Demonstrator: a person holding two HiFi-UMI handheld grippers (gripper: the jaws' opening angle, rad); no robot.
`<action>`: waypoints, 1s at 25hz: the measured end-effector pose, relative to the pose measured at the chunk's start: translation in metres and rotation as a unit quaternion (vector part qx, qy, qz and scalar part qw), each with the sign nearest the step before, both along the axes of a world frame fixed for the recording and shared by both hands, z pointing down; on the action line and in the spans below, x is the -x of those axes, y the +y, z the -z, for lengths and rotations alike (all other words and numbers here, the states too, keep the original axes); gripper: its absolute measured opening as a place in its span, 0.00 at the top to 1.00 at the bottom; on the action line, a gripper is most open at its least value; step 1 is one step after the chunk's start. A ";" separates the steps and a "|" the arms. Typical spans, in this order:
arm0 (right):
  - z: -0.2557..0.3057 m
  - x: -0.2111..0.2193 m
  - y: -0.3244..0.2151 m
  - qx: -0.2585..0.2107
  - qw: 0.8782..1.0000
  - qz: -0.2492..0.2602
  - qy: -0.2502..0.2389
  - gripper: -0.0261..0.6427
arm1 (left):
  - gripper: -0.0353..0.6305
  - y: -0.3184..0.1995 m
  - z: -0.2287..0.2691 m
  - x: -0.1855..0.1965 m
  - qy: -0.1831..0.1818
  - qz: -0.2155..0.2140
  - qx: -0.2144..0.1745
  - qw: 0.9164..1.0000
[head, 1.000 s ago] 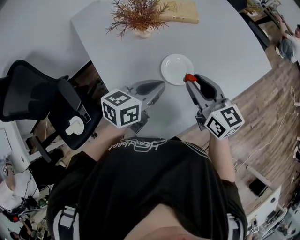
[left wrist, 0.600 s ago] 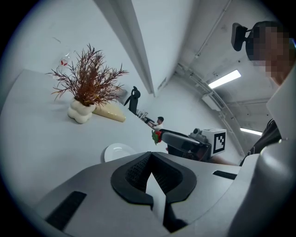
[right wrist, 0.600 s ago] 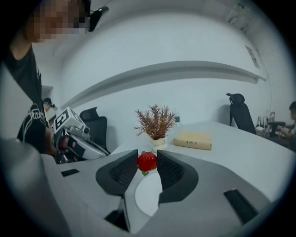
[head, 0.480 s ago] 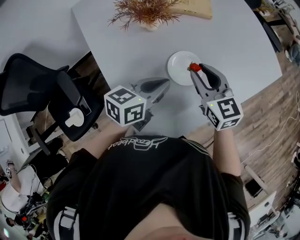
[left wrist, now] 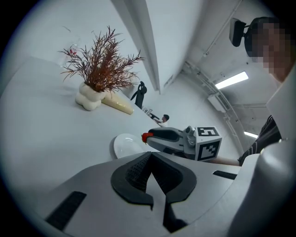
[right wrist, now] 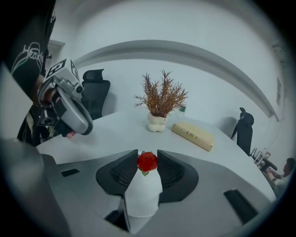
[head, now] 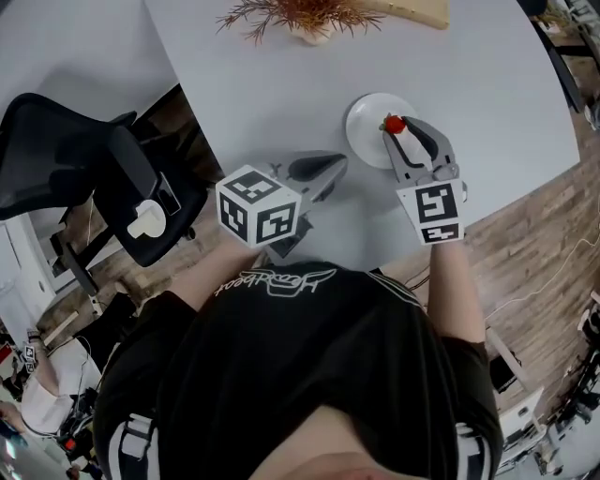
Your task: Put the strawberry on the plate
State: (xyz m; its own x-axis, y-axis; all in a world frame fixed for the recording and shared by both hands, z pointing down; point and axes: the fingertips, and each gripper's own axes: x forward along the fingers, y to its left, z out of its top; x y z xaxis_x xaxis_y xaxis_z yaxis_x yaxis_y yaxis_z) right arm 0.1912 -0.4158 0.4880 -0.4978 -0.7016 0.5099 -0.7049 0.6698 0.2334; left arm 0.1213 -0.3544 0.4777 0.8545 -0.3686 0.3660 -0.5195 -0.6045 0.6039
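Strawberry (right wrist: pixel 147 161) is pinched btwn the pads of your right gripper (head: pixel 395 131), jaws clamped on both its sides, green leaf end down in the right gripper view. In head view it sits over the white plate (head: pixel 364 131), twd the plate's 3 o'clock edge. The right gripper view shows plate white directly under the berry, btwn the jaws. Can't tell if the berry touches the plate or hangs just above it.

Your left gripper (head: pixel 337 163) is over the tabletop (head: pixel 281 84) at approx 8 o'clock from the plate, near it but apart, tips pointing twd it. Its pads are pressed together at the tips w/ nothing btwn them.

Dried plant (head: pixel 300 14) in a pale vase stands at the plate's 11 o'clock, well apart, w/ a yellowish block (right wrist: pixel 192 134) just beside it. Black office chair (head: pixel 66 159) is off the tabletop's edge at your 9 o'clock.
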 end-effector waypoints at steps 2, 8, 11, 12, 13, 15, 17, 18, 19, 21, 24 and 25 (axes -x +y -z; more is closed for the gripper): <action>-0.013 0.000 -0.002 0.005 1.000 0.005 0.021 0.78 | 0.94 0.001 -0.004 0.002 -0.002 0.004 0.004 1.000; -0.044 -0.003 -0.014 0.006 0.996 0.009 0.090 0.78 | 0.94 -0.003 -0.014 0.010 -0.007 0.015 0.012 1.000; -0.051 -0.002 -0.014 0.007 0.994 0.016 0.110 0.78 | 0.94 -0.002 -0.015 0.008 -0.006 0.016 0.016 1.000; -0.053 -0.002 -0.014 0.008 0.994 0.017 0.111 0.78 | 0.94 -0.002 -0.016 0.007 -0.005 0.016 0.016 1.000; -0.054 -0.002 -0.015 0.009 0.994 0.018 0.112 0.78 | 0.94 -0.002 -0.016 0.006 -0.005 0.015 0.017 1.000; -0.055 -0.003 -0.017 0.007 0.993 0.018 0.120 0.78 | 0.94 -0.001 -0.017 0.005 -0.005 0.014 0.017 1.000; -0.057 -0.003 -0.017 0.005 0.992 0.020 0.128 0.78 | 0.94 -0.001 -0.017 0.006 -0.006 0.013 0.017 1.000; -0.058 -0.003 -0.017 0.005 0.991 0.022 0.130 0.78 | 0.94 -0.001 -0.018 0.006 -0.007 0.014 0.017 1.000; -0.059 -0.002 -0.017 0.006 0.991 0.024 0.133 0.78 | 0.94 -0.001 -0.018 0.007 -0.006 0.015 0.017 1.000; -0.061 -0.002 -0.017 0.009 0.989 0.028 0.141 0.78 | 0.94 -0.001 -0.019 0.009 -0.005 0.017 0.018 1.000; -0.064 -0.001 -0.015 0.013 0.988 0.034 0.148 0.78 | 0.94 0.001 -0.020 0.011 -0.006 0.019 0.020 1.000; -0.065 -0.001 -0.015 0.013 0.988 0.035 0.148 0.78 | 0.94 0.002 -0.020 0.011 -0.006 0.019 0.020 1.000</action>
